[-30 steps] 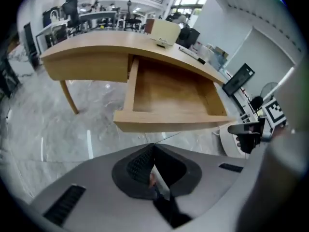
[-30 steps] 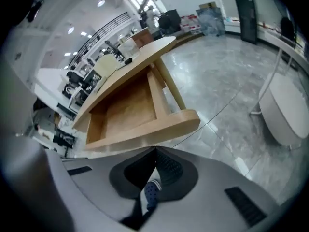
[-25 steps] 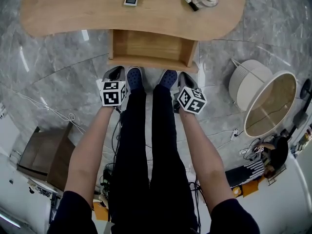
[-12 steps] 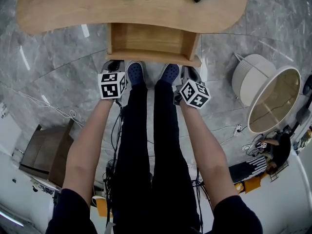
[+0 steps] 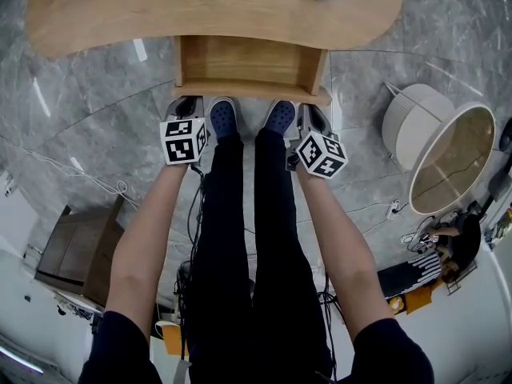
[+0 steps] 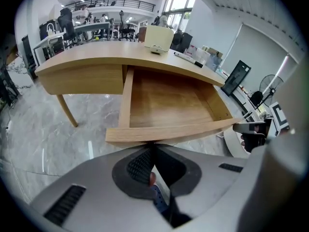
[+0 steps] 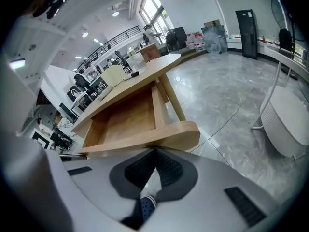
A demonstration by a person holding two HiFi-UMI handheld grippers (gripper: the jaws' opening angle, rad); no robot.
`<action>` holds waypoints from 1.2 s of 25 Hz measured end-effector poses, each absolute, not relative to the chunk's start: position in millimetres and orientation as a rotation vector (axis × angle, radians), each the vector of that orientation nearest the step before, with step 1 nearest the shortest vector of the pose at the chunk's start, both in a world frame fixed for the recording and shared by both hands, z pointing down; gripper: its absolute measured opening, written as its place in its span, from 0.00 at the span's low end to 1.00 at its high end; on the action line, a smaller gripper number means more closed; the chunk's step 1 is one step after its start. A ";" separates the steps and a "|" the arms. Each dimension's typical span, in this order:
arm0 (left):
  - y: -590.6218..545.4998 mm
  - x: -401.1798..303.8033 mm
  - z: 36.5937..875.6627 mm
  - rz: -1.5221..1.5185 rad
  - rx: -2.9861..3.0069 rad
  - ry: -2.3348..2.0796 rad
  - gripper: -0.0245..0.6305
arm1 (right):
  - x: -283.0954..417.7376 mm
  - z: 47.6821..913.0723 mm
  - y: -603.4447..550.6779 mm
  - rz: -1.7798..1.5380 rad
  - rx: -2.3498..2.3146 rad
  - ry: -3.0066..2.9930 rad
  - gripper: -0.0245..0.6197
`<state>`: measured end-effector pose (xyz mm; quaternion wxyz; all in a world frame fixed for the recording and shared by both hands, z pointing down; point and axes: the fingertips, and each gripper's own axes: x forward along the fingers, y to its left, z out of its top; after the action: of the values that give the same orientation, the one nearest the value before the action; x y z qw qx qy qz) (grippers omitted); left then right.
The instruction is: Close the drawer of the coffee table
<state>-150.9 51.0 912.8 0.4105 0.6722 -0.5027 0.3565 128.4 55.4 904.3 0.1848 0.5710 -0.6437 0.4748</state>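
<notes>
Wood drawer [image 5: 248, 62], rigid and empty, should slide easily: push its front panel [image 6: 169, 131] near both ends; left gripper [image 6: 153, 146] and right gripper [image 7: 155, 151] are clenched on nothing.

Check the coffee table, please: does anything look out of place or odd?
Only the drawer: it stands pulled out from under the coffee table, empty. The left gripper and right gripper, both shut, are near its front. Nothing looks spilled or damaged.

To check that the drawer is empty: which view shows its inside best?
The left gripper view: the drawer lies open, its bare floor showing almost whole. The right gripper view sees it slantwise; the head view, small, from above.
</notes>
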 end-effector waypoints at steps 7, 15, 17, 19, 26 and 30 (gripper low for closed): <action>31.4 -151.0 900.8 0.833 1.736 -1.317 0.07 | 128.6 892.8 36.7 1.299 1.669 -1.855 0.08; 11.7 -151.2 898.8 0.798 1.726 -1.336 0.07 | 128.8 891.2 18.2 1.300 1.704 -1.856 0.08; 8.7 -151.7 898.6 0.796 1.739 -1.333 0.07 | 128.1 891.2 15.0 1.298 1.706 -1.865 0.08; 4.6 -151.3 898.8 0.792 1.753 -1.332 0.07 | 128.4 891.4 11.0 1.288 1.701 -1.881 0.08; -6.4 -150.8 898.1 0.772 1.767 -1.352 0.07 | 128.6 890.5 0.3 1.268 1.684 -1.923 0.08; -13.5 -150.2 898.2 0.761 1.770 -1.351 0.07 | 129.0 890.8 -6.6 1.282 1.680 -1.942 0.08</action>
<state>-150.2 -13.5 898.2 0.3840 0.6944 -0.5302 0.2986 129.0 -6.6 890.8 0.1352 0.5800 -0.6704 0.4426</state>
